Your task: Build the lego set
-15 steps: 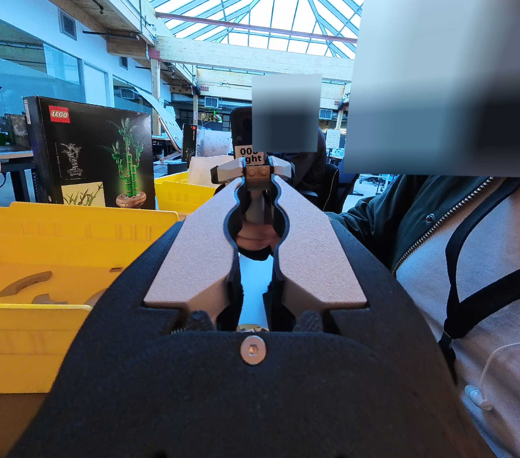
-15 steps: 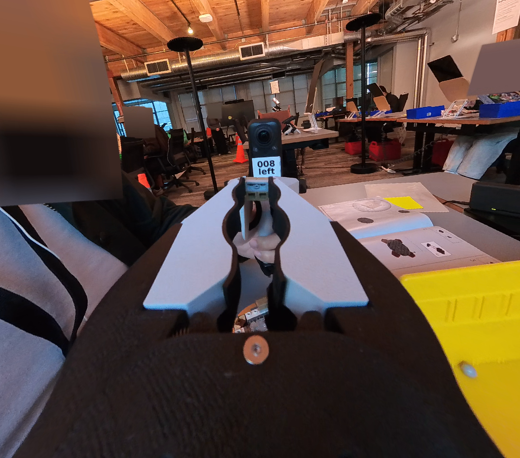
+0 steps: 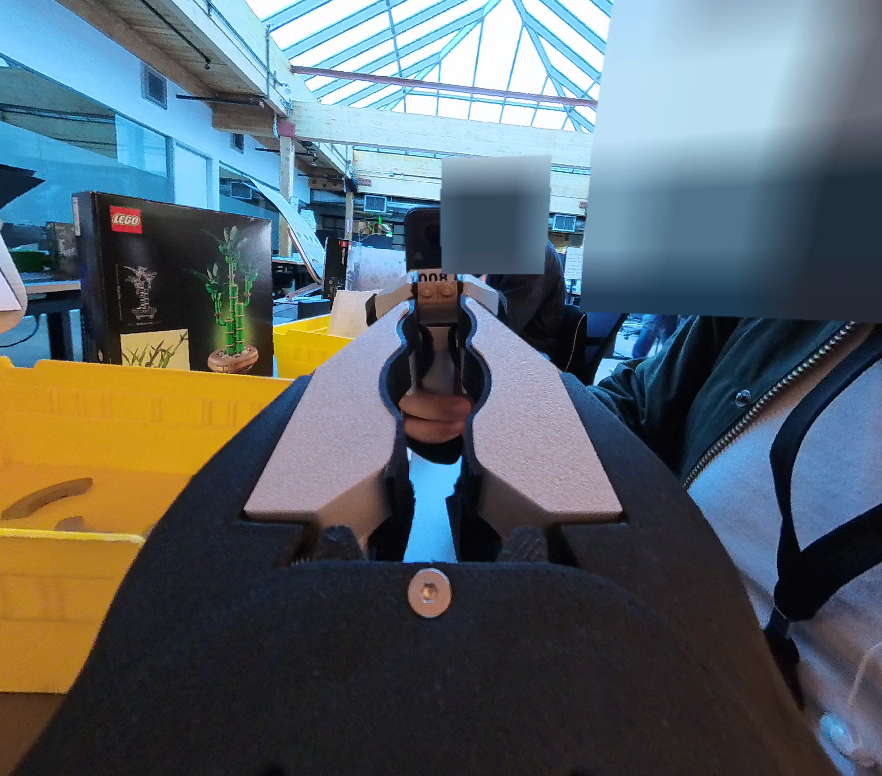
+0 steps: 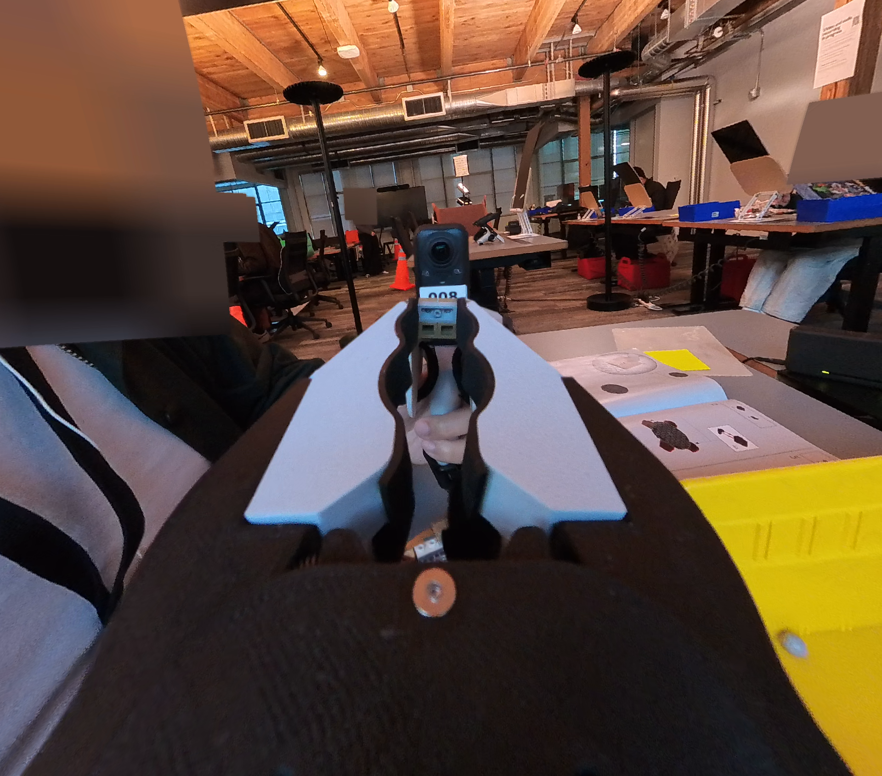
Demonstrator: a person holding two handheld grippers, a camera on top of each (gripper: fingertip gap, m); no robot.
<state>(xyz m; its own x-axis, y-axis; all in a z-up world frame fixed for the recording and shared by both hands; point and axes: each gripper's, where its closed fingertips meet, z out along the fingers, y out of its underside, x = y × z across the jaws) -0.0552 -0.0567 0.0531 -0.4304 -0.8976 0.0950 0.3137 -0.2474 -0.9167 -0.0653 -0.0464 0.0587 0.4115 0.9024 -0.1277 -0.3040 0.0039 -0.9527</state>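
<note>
The small tan lego piece (image 3: pixel 435 300) is pinched between the tips of both grippers, left gripper (image 3: pixel 435 304) and right gripper (image 4: pixel 436 319) clamped on it nose to nose. A yellow bin (image 3: pixel 95 428) and the set's box (image 3: pixel 176 281) are shown only left of the left gripper; an open instruction booklet (image 4: pixel 692 424) is seen only right of the right gripper.

Small tan-and-grey brick assembly (image 3: pixel 436 300) held aloft, studs facing left camera.
</note>
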